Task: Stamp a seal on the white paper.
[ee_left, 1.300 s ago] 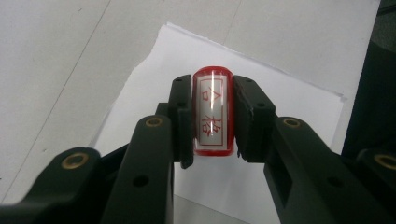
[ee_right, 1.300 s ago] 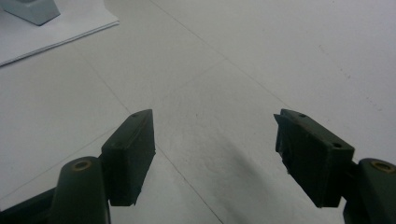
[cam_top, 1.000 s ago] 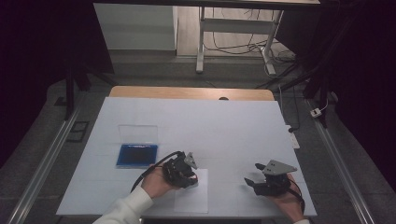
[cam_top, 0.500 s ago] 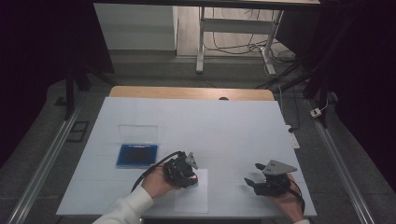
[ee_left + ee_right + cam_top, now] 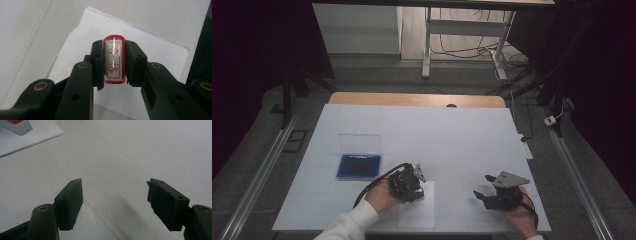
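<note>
My left gripper (image 5: 114, 48) is shut on a red stamp (image 5: 114, 60) whose white label with red characters faces the camera. Under it lies a white sheet of paper (image 5: 150, 52). In the high view this gripper (image 5: 416, 187) sits over the top edge of that sheet (image 5: 419, 212), at the near middle of the table. My right gripper (image 5: 115, 205) stands open with nothing between its jaws, low over the bare white table top; in the high view it (image 5: 481, 186) is at the near right. A blue ink pad case (image 5: 358, 166) lies to the left with its clear lid (image 5: 359, 142) folded back.
The white table cover (image 5: 452, 135) reaches to a wooden strip (image 5: 412, 98) at the far edge. A grey and red block (image 5: 17, 125) shows on the sheet's corner at the top left of the right gripper view. Dark floor, rails and desk legs surround the table.
</note>
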